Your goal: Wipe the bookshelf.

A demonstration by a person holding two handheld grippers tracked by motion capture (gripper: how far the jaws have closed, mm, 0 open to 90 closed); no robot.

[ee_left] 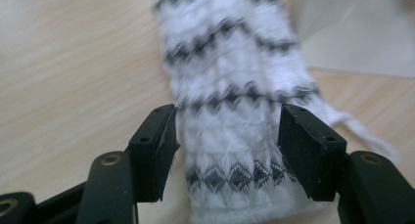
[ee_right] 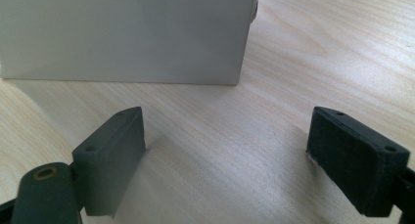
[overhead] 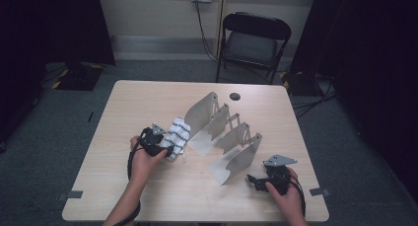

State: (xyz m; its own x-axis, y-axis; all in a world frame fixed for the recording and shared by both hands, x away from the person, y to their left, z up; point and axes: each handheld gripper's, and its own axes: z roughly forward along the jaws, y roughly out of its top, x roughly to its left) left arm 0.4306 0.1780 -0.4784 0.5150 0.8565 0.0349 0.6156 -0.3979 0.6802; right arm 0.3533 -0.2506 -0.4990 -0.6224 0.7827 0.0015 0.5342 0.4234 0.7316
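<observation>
A white knitted cloth (overhead: 177, 134) with black zigzag bands lies on the wooden table (overhead: 148, 196), just left of a grey fold-out rack (overhead: 224, 137) with several upright panels. My left gripper (overhead: 165, 148) is low at the cloth's near end. In the left gripper view the cloth (ee_left: 230, 87) lies between the parted jaws of this gripper (ee_left: 227, 111), and the pads (ee_left: 161, 136) stand at its sides without squeezing it. My right gripper (overhead: 254, 179) rests near the rack's front right panel. Its jaws (ee_right: 227, 116) are wide open over bare wood, facing a grey panel (ee_right: 122, 33).
A small dark round spot (overhead: 235, 96) lies on the table behind the rack. A black folding chair (overhead: 254, 38) stands beyond the far edge. A rack panel (ee_left: 362, 38) sits close to the cloth's right side. Dark curtains flank the room.
</observation>
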